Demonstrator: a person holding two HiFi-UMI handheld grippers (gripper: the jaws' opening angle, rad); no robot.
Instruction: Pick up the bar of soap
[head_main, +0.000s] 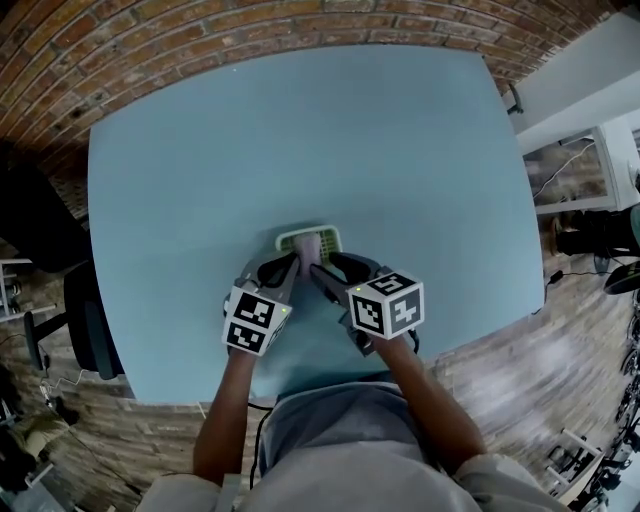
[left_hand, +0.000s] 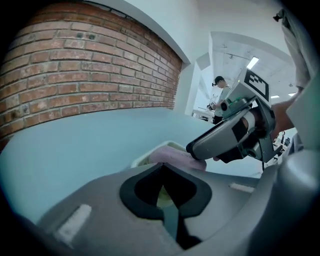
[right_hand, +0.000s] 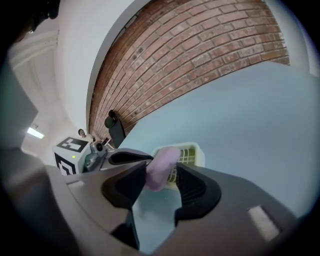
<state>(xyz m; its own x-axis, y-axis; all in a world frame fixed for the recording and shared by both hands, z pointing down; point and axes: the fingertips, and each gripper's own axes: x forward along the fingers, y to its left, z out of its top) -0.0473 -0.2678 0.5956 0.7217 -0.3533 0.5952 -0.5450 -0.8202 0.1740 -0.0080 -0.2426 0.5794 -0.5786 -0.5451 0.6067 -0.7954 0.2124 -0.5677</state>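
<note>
A pink bar of soap (head_main: 308, 248) stands tilted in a pale green soap dish (head_main: 324, 232) on the blue table (head_main: 300, 140). My right gripper (head_main: 326, 266) is open, with the soap (right_hand: 161, 167) between its two dark pads; it lies close against the left pad and apart from the right one. My left gripper (head_main: 292, 263) comes in from the left and is shut at the dish's near left rim, with the green dish showing through the hollow of its pads (left_hand: 162, 197). In the left gripper view, one right finger (left_hand: 215, 142) lies against the soap (left_hand: 172, 157).
The table's near edge (head_main: 300, 385) runs just in front of the person's body. A dark office chair (head_main: 85, 320) stands at the left. A white glass-fronted cabinet (head_main: 570, 170) stands at the right. A brick wall (left_hand: 75, 70) lies beyond the table. A person (left_hand: 218, 85) stands far off.
</note>
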